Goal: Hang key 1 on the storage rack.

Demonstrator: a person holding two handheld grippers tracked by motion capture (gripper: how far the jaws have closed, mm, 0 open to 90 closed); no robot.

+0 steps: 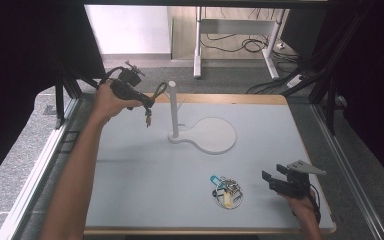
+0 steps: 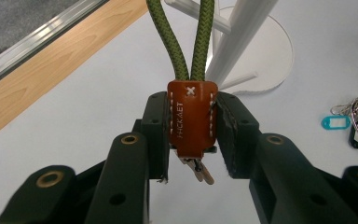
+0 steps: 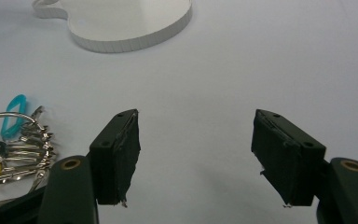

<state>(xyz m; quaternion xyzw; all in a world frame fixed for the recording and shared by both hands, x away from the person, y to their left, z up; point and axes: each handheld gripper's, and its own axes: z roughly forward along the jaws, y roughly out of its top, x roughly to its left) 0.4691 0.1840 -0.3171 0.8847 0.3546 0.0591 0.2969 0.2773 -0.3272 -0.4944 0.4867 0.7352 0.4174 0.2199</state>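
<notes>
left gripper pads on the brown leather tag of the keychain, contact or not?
Touching. In the left gripper view, the left gripper has both pads pressed against the sides of the brown leather tag, with the green cord loop rising above it.

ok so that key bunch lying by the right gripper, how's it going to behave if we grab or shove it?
The key bunch is loose keys and plastic tags on rings, so it will probably flop and dangle rather than lift as one piece. Pushed, it would likely slide and splay on the smooth table, not roll. The thin metal may slip between the right gripper's fingers.
</notes>
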